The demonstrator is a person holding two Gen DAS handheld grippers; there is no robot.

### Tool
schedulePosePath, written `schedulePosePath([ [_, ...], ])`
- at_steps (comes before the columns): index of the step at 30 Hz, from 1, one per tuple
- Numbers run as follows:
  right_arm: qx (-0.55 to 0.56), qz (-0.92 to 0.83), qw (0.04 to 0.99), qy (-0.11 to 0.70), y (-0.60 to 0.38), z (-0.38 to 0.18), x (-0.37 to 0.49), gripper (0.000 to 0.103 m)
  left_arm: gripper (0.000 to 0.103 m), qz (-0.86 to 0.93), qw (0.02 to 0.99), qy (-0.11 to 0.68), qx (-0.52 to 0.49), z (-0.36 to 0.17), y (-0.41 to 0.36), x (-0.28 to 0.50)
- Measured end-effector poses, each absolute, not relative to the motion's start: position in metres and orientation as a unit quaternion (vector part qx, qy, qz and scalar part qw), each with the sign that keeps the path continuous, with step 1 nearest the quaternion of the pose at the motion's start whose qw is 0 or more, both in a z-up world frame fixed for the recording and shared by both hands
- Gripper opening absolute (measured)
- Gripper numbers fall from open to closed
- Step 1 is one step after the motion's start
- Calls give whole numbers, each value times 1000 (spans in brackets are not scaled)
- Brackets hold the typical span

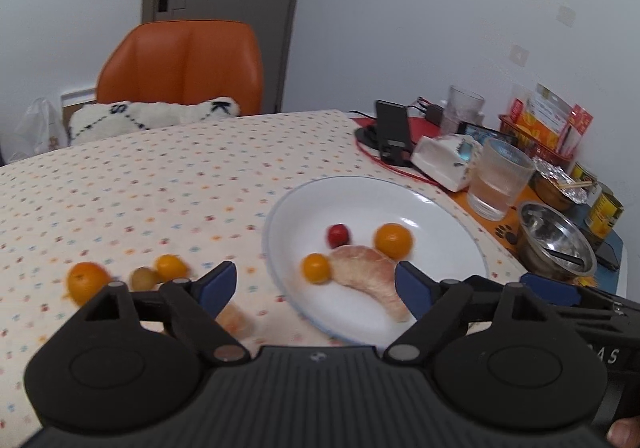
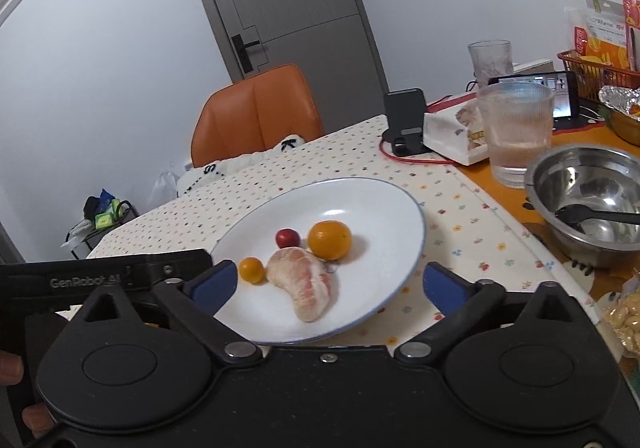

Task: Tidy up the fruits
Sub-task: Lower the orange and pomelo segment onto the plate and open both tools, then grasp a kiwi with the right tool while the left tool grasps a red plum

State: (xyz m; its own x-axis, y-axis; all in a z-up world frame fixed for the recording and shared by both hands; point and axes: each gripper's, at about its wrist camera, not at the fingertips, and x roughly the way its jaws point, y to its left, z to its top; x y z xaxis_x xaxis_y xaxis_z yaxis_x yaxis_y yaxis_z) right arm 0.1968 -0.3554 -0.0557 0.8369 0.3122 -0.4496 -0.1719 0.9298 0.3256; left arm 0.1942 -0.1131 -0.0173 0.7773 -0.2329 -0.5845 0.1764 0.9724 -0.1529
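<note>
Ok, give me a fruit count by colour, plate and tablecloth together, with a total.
Orange or yellow round fruit: 4, two on the plate (large, small) and two on the cloth (large, small)
Red: 1, small fruit on the plate
Green-brown: 1, small fruit on the cloth
Pink peeled citrus segment: 1 on the plate
Pale orange peeled piece: 1 on the cloth, partly hidden
Total: 8

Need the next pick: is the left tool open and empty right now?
Open and empty: the left tool shows its blue pads spread wide, nothing between them, above the plate rim.
</note>
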Motion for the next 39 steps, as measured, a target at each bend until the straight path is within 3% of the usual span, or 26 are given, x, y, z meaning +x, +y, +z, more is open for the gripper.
schedulePosePath([
  [24,99,214,937,259,-273,-48,192,102,87,-17,943,316,-101,-37,4,158],
  [32,86,244,924,282,-245,-53,196,67,82,-13,940,322,-115,-52,22,150],
  [39,74,275,910,300,-220,-56,198,47,59,-22,934,335,-126,-66,29,154],
])
